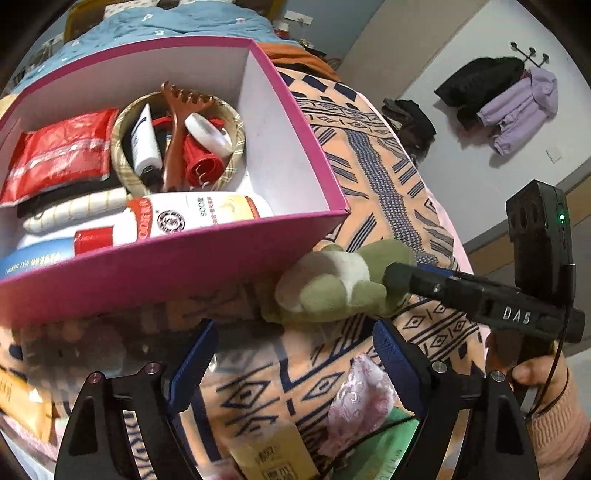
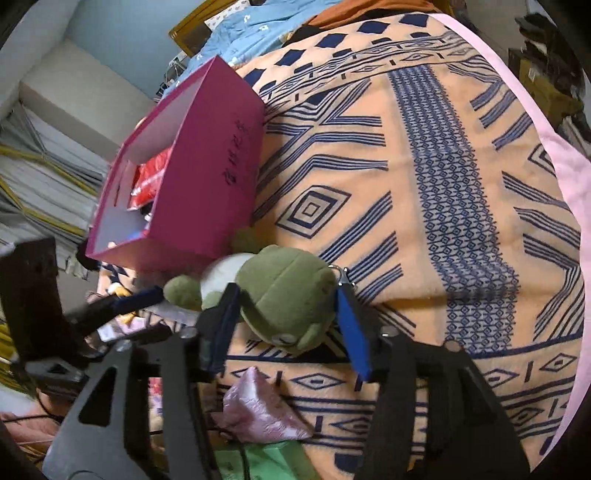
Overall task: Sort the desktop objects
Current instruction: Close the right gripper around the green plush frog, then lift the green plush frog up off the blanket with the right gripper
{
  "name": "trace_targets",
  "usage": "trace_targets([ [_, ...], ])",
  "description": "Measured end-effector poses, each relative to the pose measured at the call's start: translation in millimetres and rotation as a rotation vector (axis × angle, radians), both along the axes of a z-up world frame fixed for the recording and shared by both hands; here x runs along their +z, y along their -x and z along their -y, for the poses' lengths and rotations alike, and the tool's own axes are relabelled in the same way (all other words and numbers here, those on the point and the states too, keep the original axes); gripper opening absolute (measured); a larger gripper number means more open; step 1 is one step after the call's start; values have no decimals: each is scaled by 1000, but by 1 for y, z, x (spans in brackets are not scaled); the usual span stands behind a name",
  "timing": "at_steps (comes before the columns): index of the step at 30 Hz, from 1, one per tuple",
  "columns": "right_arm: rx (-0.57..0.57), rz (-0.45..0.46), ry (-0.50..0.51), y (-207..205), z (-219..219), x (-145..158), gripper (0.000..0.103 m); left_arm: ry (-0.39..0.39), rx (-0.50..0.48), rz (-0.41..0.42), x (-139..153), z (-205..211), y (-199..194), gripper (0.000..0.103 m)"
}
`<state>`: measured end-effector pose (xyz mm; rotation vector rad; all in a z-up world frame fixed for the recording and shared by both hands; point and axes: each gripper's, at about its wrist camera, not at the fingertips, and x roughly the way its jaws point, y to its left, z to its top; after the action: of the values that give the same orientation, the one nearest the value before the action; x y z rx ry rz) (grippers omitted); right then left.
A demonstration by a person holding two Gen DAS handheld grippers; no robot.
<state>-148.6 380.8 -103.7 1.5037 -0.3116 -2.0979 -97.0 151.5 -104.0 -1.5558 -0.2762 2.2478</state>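
Observation:
A green and white frog plush [image 2: 284,295] lies on the patterned blanket [image 2: 424,184] beside the pink box [image 2: 207,177]. My right gripper [image 2: 286,299] has its blue fingers on either side of the plush's head, pressed against it. In the left wrist view the plush [image 1: 332,284] sits at the box's near corner with the right gripper's finger [image 1: 402,277] on it. My left gripper [image 1: 295,354] is open and empty above the blanket. The box [image 1: 184,269] holds a red pouch, tubes, a brown comb, tape and bottles.
A pink satin pouch [image 2: 258,410], a green bag [image 2: 266,458] and a yellow packet [image 1: 273,450] lie near the front. A blue duvet [image 1: 166,22] lies behind the box. Stacked papers [image 2: 40,184] are at the left. Coats [image 1: 517,99] hang on the wall.

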Motion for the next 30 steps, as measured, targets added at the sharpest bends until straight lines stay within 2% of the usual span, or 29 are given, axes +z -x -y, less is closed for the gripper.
trace_targets([
  [2, -8, 10, -4, 3, 0, -8, 62, 7, -15, 0, -3, -4, 4, 87],
  [5, -28, 21, 29, 4, -8, -15, 56, -5, -27, 14, -11, -7, 9, 87],
  [12, -31, -1, 72, -9, -15, -4, 48, -50, -62, 21, -15, -17, 12, 87],
  [19, -17, -5, 85, -24, -13, 3, 45, -116, -108, 10, -10, -28, 9, 87],
  [30, 12, -36, 99, -37, -14, 21, 44, -141, -154, -55, 15, -29, -12, 87],
])
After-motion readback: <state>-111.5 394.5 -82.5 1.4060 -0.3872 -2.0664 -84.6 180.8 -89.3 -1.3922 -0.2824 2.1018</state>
